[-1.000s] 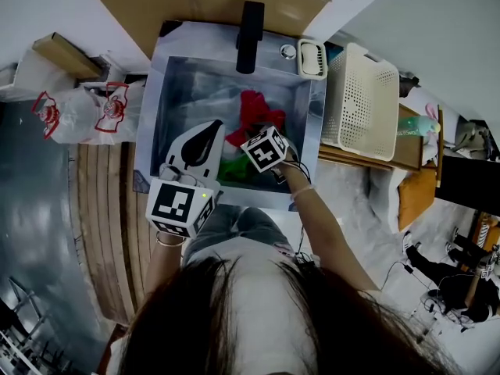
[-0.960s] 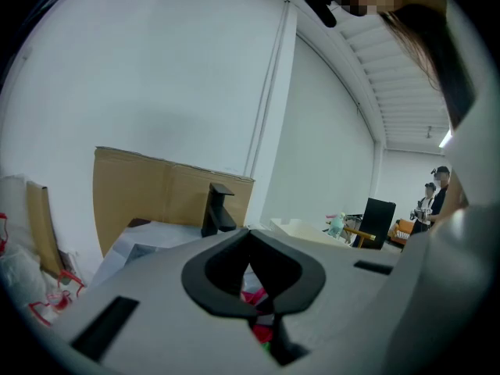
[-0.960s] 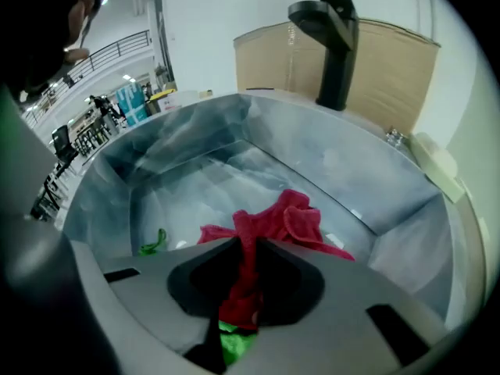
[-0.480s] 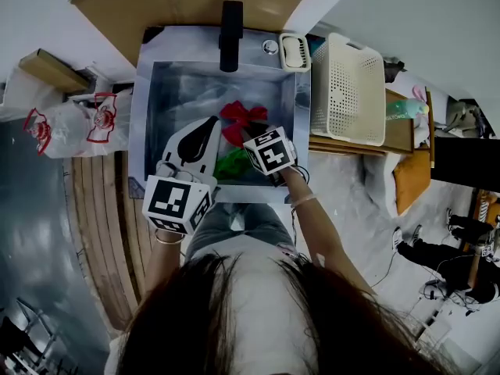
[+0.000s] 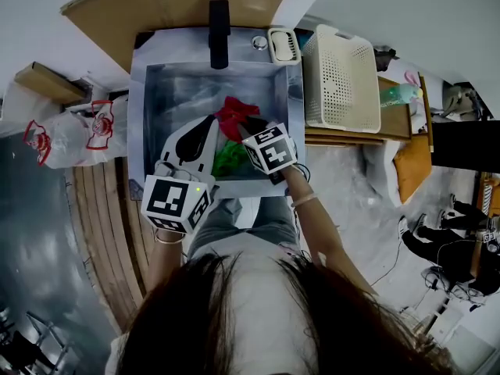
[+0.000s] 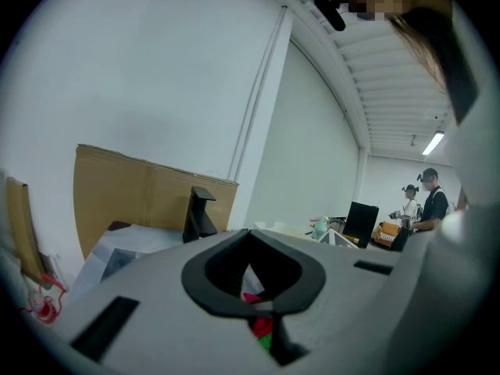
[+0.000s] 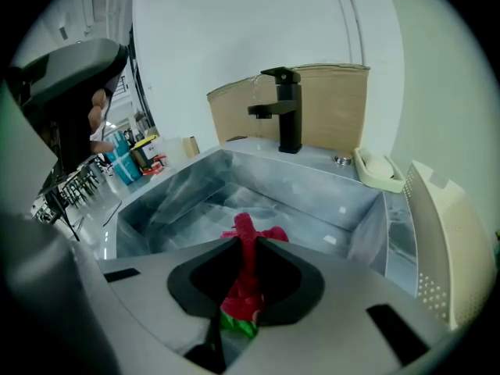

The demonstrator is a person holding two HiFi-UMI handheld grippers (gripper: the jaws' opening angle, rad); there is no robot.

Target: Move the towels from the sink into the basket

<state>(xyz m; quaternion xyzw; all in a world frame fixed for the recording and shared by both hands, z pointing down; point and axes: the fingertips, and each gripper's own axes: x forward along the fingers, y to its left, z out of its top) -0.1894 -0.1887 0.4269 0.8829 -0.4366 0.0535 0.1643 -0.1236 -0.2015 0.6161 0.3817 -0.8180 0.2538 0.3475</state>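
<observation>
R gripper (image 7: 244, 242) clamped on red towel (image 7: 242, 291).

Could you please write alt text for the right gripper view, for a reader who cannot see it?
The right tool is clamped on a red towel over a steel sink, with some green towel beneath it. A black faucet stands behind the sink, with a soap dish and a white basket at the right.

A crumpled red towel (image 5: 234, 114), pinched in the right gripper (image 7: 237, 299), hangs bunched over a green towel (image 5: 230, 161) heaped by the steel sink's (image 5: 139, 108) near wall. The white perforated basket (image 5: 341, 76) stands just beside the sink's right edge.
</observation>
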